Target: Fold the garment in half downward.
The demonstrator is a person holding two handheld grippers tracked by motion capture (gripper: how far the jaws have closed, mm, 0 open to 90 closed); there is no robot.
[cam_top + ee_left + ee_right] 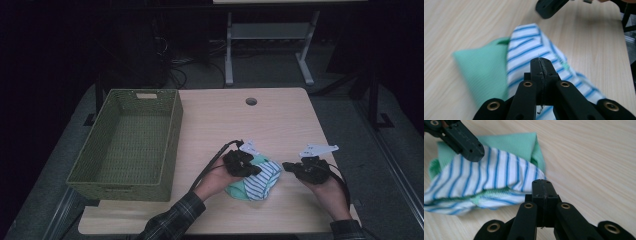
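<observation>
A small bundled cloth (257,181), mint green with a white, blue-striped part, lies on the wooden table near its front. My left gripper (258,170) is shut, and its tips hang over the striped part (529,47) with nothing between the jaws. In the right gripper view the left gripper (475,153) appears to rest on the stripes. My right gripper (286,165) is shut too, just right of the cloth, its tips (541,182) at the edge of the striped fold (499,172). Its dark tip (547,10) faces the left gripper across the cloth.
A green woven basket (172,145) stands empty on the table's left side. The table (280,120) has a round cable hole (251,101) near its far edge. Beyond it are a white desk frame and cables on the floor.
</observation>
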